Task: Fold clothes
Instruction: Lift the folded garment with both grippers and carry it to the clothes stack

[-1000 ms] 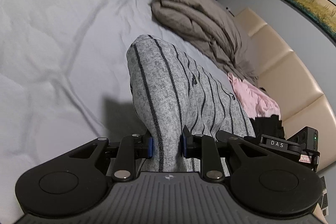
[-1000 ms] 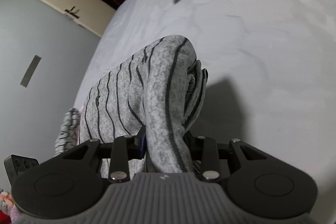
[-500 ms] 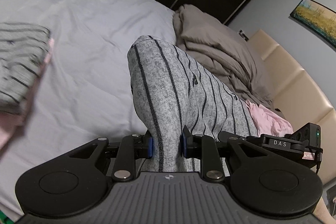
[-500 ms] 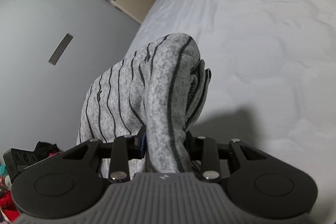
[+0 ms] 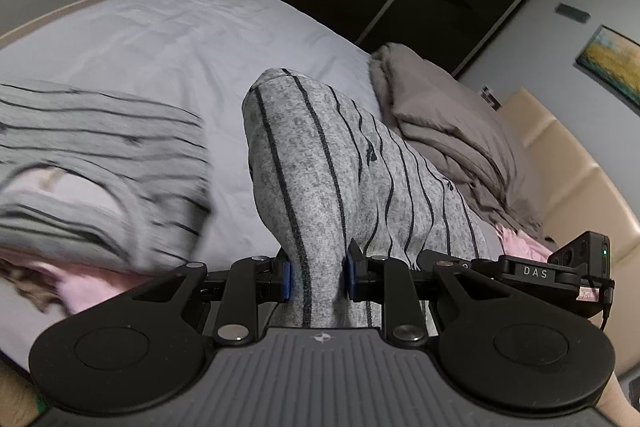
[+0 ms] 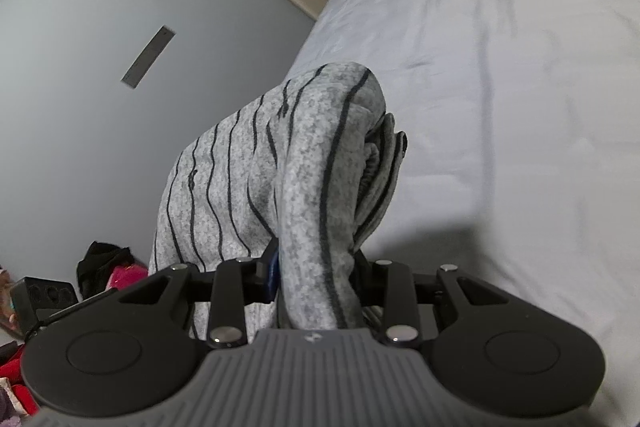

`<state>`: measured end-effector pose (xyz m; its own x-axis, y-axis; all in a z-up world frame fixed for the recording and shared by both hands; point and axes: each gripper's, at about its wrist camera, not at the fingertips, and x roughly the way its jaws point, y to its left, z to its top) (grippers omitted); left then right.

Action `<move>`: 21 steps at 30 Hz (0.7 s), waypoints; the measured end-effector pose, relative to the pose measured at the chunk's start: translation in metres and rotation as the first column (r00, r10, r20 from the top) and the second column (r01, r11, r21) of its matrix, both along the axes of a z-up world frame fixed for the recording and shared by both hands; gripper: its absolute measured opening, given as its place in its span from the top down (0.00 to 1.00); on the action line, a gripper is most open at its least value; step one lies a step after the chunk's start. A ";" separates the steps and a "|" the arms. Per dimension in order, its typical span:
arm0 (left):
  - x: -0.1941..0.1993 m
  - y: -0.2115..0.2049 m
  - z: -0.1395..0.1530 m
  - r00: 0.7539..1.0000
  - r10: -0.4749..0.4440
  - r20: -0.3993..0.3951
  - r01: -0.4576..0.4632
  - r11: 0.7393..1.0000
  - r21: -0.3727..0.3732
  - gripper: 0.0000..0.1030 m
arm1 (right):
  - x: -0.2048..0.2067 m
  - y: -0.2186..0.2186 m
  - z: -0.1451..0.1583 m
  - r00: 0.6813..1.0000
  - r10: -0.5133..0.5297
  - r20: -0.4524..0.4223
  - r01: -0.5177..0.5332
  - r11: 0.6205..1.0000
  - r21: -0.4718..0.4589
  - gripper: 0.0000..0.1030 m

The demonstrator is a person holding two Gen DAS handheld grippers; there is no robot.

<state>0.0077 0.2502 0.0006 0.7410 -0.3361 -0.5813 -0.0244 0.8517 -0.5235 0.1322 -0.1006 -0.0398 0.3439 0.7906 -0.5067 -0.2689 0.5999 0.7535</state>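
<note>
Both grippers have carried the folded grey striped garment [image 5: 320, 163] across the bed [image 5: 180, 39], bringing a stack of folded clothes [image 5: 92, 167] into the left wrist view. Left gripper [image 5: 317, 277] and right gripper [image 6: 316, 277] each clamp one end of the garment, which hangs clear above the sheet.

1. My work surface is a bed [image 5: 192, 39] under a pale grey sheet [image 6: 500, 75].
2. A taupe duvet [image 5: 448, 131] lies bunched on it.
3. A stack of folded clothes [image 5: 92, 179], striped grey over pink, sits at its edge.
</note>
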 end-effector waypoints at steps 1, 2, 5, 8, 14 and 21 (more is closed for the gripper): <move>0.001 0.010 0.002 1.000 0.009 0.001 -0.009 1.000 0.004 0.79 | 0.003 0.010 0.000 1.000 0.010 -0.003 -0.010 1.000 0.010 0.65; 0.002 0.019 0.004 1.000 0.015 0.002 -0.015 1.000 0.010 0.79 | 0.005 0.020 0.000 1.000 0.019 -0.006 -0.019 1.000 0.019 0.65; 0.004 0.043 0.011 1.000 0.029 0.011 -0.029 0.999 0.026 0.79 | 0.011 0.048 0.003 0.999 0.044 -0.009 -0.044 0.998 0.041 0.65; 0.008 0.065 0.015 0.999 0.051 0.017 -0.051 0.998 0.030 0.79 | 0.015 0.073 0.007 0.998 0.058 -0.008 -0.058 0.997 0.054 0.65; 0.017 0.116 0.016 0.996 0.087 0.029 -0.088 0.996 0.019 0.79 | 0.026 0.122 0.011 0.996 0.080 -0.032 -0.077 0.994 0.074 0.65; 0.032 0.177 0.008 0.984 0.177 0.026 -0.177 0.984 -0.020 0.79 | 0.044 0.190 0.013 0.992 0.116 -0.053 -0.112 0.991 0.071 0.66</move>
